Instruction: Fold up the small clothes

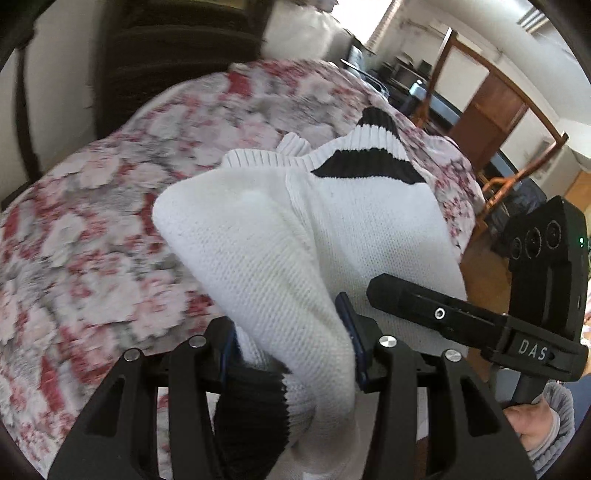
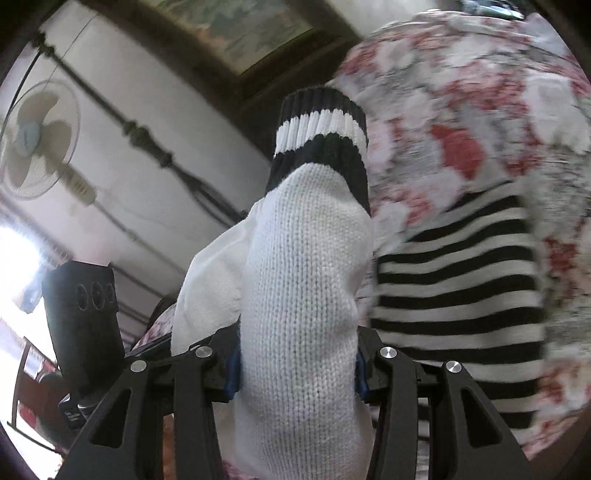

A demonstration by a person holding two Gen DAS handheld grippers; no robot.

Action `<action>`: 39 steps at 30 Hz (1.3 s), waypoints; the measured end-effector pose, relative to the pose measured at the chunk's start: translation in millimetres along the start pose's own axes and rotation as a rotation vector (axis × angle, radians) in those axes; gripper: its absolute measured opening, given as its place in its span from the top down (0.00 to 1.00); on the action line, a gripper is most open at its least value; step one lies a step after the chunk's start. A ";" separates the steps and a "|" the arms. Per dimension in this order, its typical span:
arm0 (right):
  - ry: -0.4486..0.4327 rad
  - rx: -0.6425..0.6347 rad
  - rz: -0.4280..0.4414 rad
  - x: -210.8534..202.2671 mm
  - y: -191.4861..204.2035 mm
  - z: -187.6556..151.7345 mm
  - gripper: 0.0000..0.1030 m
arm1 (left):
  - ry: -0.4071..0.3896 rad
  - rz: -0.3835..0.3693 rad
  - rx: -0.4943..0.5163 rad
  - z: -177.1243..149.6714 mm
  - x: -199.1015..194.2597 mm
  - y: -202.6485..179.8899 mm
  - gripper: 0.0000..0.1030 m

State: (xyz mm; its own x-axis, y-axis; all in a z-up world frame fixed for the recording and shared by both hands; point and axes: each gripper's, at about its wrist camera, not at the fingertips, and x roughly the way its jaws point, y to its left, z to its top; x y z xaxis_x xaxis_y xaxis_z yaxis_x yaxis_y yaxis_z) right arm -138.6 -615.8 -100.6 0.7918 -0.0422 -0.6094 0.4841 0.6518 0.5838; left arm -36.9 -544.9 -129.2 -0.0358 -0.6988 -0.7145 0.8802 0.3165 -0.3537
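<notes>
A small white knit sweater with black bands at its cuffs and hem lies partly lifted over a floral bedspread. My left gripper is shut on a bunched fold of it, a black ribbed edge hanging below the fingers. My right gripper is shut on a white sleeve whose black-and-white cuff stands up in front. The right gripper's body shows at the right of the left wrist view.
A black-and-white striped garment lies on the bedspread right of the sleeve. A dark headboard stands behind the bed. A wall fan and a framed picture hang on the wall. Wooden furniture is beyond the bed.
</notes>
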 end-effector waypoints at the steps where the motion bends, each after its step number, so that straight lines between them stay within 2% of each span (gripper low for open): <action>1: -0.006 0.011 -0.008 -3.0 -9.2 1.4 0.55 | 0.009 -0.006 0.005 2.5 9.0 -7.1 0.55; 6: -0.025 0.066 -0.071 -10.4 -59.9 7.7 0.55 | 0.080 -0.033 -0.028 7.1 65.1 -28.8 0.55; 9: 0.009 0.113 -0.171 2.7 -102.5 2.8 0.55 | 0.156 0.009 -0.056 -3.4 109.5 -32.1 0.52; 10: 0.016 0.144 -0.171 8.1 -119.7 -1.9 0.56 | 0.175 0.035 -0.057 -9.8 122.5 -30.8 0.49; 12: -0.002 0.229 -0.079 11.4 -152.7 -11.6 0.56 | 0.167 0.037 -0.090 -22.4 138.1 -24.5 0.33; 14: -0.026 0.249 -0.026 10.8 -162.4 -16.5 0.57 | 0.156 0.019 -0.121 -25.4 139.6 -15.0 0.27; 15: -0.032 0.227 -0.028 11.9 -161.3 -17.3 0.56 | 0.155 0.016 -0.123 -26.3 140.9 -11.9 0.25; 16: -0.036 0.212 -0.031 13.8 -160.1 -17.7 0.56 | 0.150 0.025 -0.117 -27.0 141.0 -10.5 0.23; 17: -0.037 0.211 -0.027 14.8 -159.1 -18.2 0.56 | 0.144 0.047 -0.108 -27.8 140.7 -10.6 0.16; 18: -0.040 0.217 -0.020 16.4 -160.3 -18.2 0.56 | 0.138 0.076 -0.100 -28.9 140.5 -10.9 0.14; 22: -0.036 0.222 -0.014 18.4 -159.1 -16.7 0.55 | 0.132 0.091 -0.102 -28.6 133.5 -11.7 0.14; 25: -0.022 0.232 -0.015 12.5 -154.5 -13.4 0.54 | 0.098 0.140 -0.045 -30.1 118.5 -20.2 0.14; 28: -0.041 0.224 -0.051 -7.1 -140.7 -16.0 0.49 | 0.062 0.204 0.015 -35.0 101.2 -29.2 0.14; 30: -0.070 0.171 -0.096 -25.2 -126.5 -21.2 0.44 | 0.040 0.231 0.040 -39.8 87.5 -32.1 0.14; 34: -0.088 0.079 -0.184 -53.5 -106.2 -39.4 0.44 | 0.003 0.228 0.025 -45.7 64.3 -30.8 0.14; 37: -0.068 0.075 -0.234 -56.6 -109.9 -53.8 0.40 | -0.003 0.246 0.038 -50.8 54.4 -35.5 0.14; 39: -0.075 0.119 -0.239 -55.1 -120.2 -60.5 0.32 | 0.018 0.266 0.055 -53.6 57.7 -37.5 0.14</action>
State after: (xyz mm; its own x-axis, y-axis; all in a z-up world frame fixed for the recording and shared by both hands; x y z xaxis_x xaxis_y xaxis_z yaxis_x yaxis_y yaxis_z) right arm -263.0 -646.0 -169.6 0.6730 -0.2429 -0.6986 0.6973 0.5235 0.4897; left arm -97.3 -562.7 -189.5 0.1920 -0.5839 -0.7888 0.8840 0.4519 -0.1194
